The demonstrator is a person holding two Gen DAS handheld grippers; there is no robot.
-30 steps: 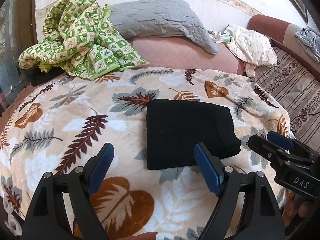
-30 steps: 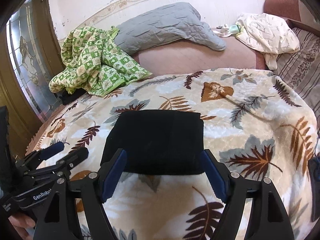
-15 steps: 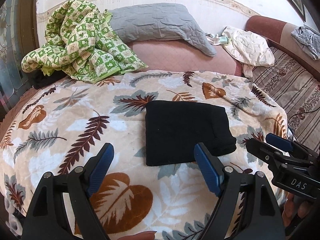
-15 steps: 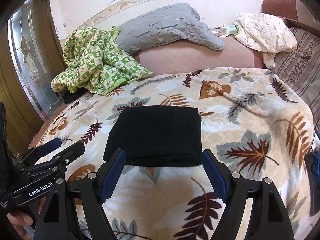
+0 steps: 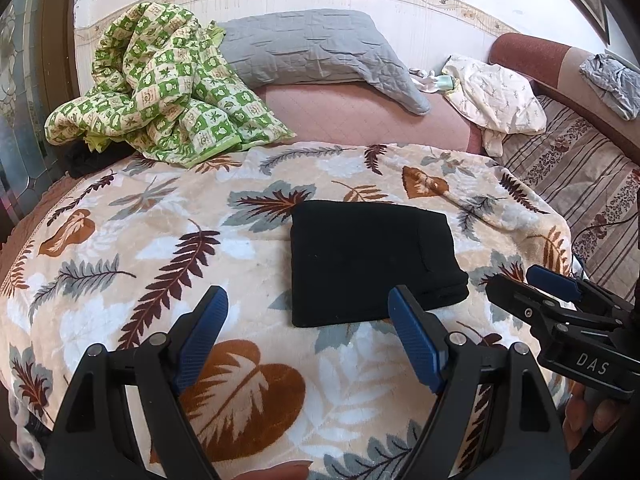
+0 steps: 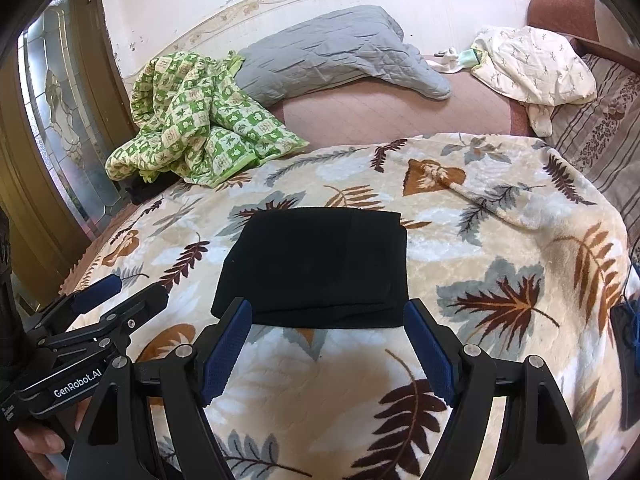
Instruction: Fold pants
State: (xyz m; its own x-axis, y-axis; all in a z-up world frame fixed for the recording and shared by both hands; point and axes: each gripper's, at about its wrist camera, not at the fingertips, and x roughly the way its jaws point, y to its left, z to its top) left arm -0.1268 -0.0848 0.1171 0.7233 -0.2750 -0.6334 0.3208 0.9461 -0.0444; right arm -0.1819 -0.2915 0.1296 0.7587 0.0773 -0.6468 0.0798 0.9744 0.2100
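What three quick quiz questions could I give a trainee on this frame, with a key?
1. True or false: the left gripper grips the black pants.
2. What shape are the pants in?
3. What lies beyond the leaf-print blanket, at its far left? A) green checked quilt B) grey pillow C) cream cloth

Key:
1. False; both it and the right gripper are open, short of the pants.
2. A folded rectangle, lying flat.
3. A, the green checked quilt.
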